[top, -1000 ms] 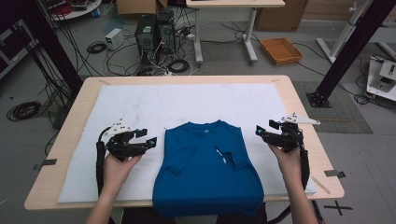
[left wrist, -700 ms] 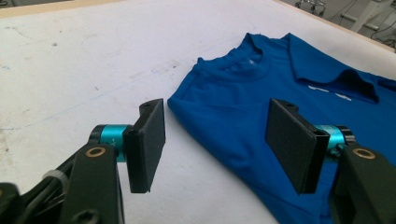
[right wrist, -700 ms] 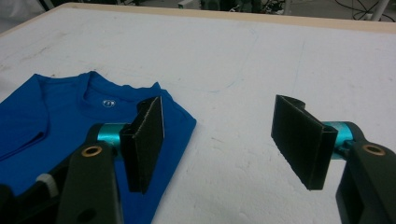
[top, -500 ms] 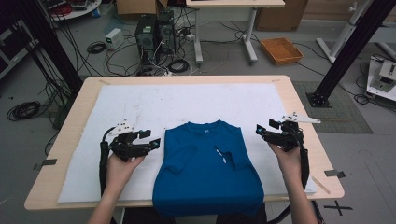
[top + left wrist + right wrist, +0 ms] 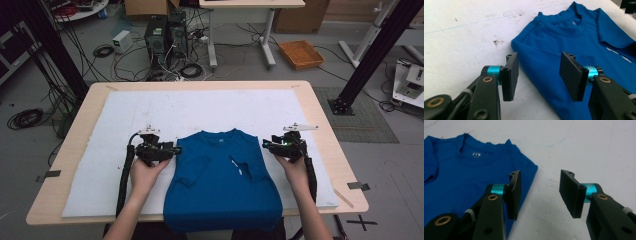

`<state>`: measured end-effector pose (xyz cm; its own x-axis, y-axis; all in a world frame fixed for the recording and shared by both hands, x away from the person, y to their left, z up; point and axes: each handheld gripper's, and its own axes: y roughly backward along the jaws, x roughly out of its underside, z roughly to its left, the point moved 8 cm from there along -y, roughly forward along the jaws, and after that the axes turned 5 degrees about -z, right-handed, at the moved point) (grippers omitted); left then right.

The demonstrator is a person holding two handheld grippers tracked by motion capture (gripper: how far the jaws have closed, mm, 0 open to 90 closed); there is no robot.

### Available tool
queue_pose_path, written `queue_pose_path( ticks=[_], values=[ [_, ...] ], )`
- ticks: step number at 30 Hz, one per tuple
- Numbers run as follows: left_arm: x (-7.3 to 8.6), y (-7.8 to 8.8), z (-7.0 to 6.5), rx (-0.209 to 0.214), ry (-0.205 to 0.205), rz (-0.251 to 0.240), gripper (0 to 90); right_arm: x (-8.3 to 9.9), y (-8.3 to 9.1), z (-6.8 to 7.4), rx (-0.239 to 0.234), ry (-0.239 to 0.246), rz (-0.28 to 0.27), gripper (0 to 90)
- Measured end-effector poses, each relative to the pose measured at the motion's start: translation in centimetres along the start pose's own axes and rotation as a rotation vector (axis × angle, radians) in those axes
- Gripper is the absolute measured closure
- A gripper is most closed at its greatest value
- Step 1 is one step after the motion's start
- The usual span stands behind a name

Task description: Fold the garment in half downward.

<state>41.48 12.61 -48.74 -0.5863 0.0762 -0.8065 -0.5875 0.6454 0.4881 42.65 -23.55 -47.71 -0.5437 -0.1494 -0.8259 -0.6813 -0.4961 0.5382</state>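
Blue T-shirt (image 5: 222,185) lies folded at the desk's (image 5: 320,107) near edge, each shoulder edge between the closing, half-wide, empty jaws of left gripper (image 5: 172,150) and right gripper (image 5: 266,145).

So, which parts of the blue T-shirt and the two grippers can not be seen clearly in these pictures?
- Blue T-shirt: its hem hangs past the table's near edge in the high view.
- White print on the chest: too small to read, partly under the folded-in sleeve.
- Collar label: too blurred to read in the right gripper view.
- Left gripper and right gripper: jaws just closing, not yet on cloth; whether the pads touch the foam sheet is unclear.
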Motion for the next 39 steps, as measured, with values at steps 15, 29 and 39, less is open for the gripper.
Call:
queue_pose_path(
  ticks=[15, 29, 39],
  values=[
    [0.5, -1.3, 0.6, -0.097, -0.052, 0.056, 76.8, 1.0, -3.1, 0.9, 0.017, 0.05, 0.094, 83.7],
    [-3.7, -3.5, 0.6, -0.042, -0.064, 0.022, 56.3, -2.6, -4.0, 1.0, -0.031, 0.045, 0.02, 61.2],
    [-3.3, -6.2, 1.1, -0.033, -0.13, 0.124, 62.4, -2.6, -7.4, 1.4, -0.057, 0.086, 0.108, 61.4]
  ],
)
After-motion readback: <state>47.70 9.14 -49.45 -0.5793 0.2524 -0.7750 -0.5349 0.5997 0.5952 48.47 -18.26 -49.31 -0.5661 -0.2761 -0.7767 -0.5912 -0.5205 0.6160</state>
